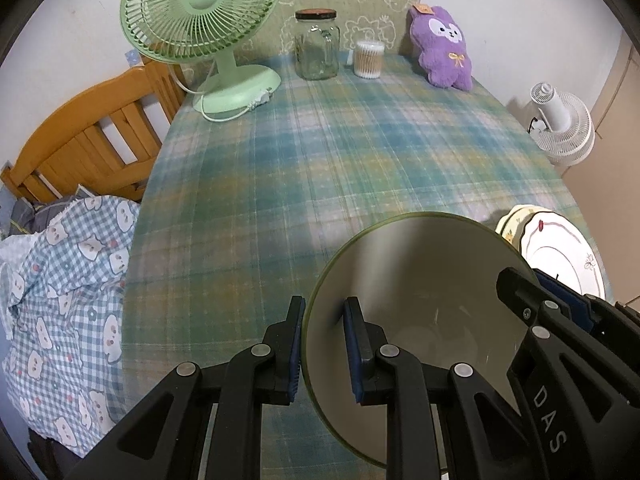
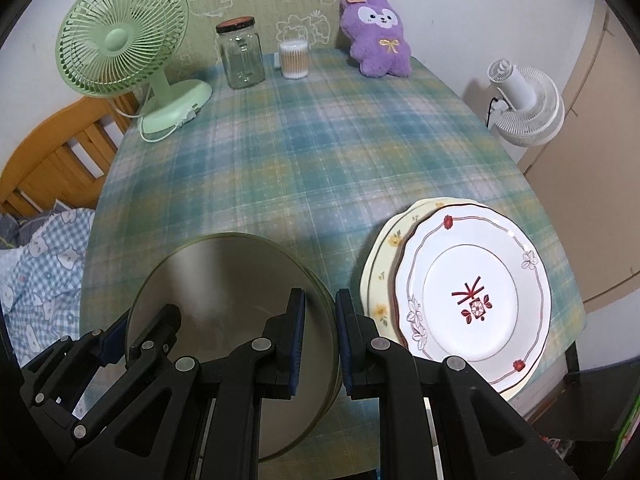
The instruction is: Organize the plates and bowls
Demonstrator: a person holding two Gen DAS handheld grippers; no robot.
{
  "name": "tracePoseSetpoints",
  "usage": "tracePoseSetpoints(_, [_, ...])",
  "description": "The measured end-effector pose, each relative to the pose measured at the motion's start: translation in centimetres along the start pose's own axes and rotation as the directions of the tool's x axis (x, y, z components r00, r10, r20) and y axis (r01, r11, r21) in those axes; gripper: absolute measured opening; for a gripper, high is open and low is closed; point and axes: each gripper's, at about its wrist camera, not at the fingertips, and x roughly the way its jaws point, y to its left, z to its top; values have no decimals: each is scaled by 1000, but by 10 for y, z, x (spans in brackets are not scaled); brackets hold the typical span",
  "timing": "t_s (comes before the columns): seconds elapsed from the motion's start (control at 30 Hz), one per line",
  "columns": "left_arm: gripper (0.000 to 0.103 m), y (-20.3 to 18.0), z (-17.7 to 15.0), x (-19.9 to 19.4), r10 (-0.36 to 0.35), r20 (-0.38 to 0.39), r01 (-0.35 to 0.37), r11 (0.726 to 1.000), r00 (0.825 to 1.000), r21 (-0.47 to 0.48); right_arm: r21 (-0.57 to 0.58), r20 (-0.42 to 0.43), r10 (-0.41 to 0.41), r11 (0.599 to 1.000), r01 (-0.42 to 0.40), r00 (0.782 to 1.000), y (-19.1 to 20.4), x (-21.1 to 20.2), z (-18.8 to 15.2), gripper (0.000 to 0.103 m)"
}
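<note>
Both views look from the near edge of the bench point(image 1: 320, 152), tilted steeply down and facing the far wall. The left wrist camera sits just behind the left claw point(image 1: 324, 344), close over the bowl point(image 1: 420, 280), set toward the left, near the bed point(image 1: 60, 272). The right wrist camera sits just behind the right claw point(image 2: 320, 344), further right, close over the stacked plates point(image 2: 472, 288). Both share the bowl, the plates, the green fan point(image 1: 200, 12), the jar point(image 1: 317, 46) and the purple plush point(image 1: 442, 46) at the far end.

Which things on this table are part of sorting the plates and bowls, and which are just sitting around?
Part of the job: green-rimmed bowl, held by left gripper and right gripper; stacked plates.

Just lying about: green fan, glass jar, cotton swabs, purple plush.
</note>
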Motion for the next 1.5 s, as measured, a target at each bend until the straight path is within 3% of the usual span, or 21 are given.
tracePoseSetpoints(0.43, [17, -6, -2, 5, -8, -6, 8, 1000, 1000, 12, -6, -22, -8, 1000, 8, 1000, -3, 5, -2, 19])
tracePoseSetpoints(0.87, [56, -9, 2, 0, -21, 5, 20, 998, 1000, 55, -8, -57, 55, 998, -56, 997, -9, 7, 5, 19])
tracePoseSetpoints(0.93, [57, -6, 3, 2, -22, -1, 22, 999, 1000, 44, 2, -63, 67, 998, -67, 996, -10, 9, 5, 21])
tracePoseSetpoints(1.07, [59, -3, 1, 10, -44, -26, 45, 999, 999, 27, 17, -90, 102, 995, -101, 991, -11, 18, 4, 40])
tracePoseSetpoints(1.5, [58, 0, -5, 30, -72, -89, 70, 997, 993, -15, 39, -159, 131, 991, -126, 979, -11, 50, 2, 40])
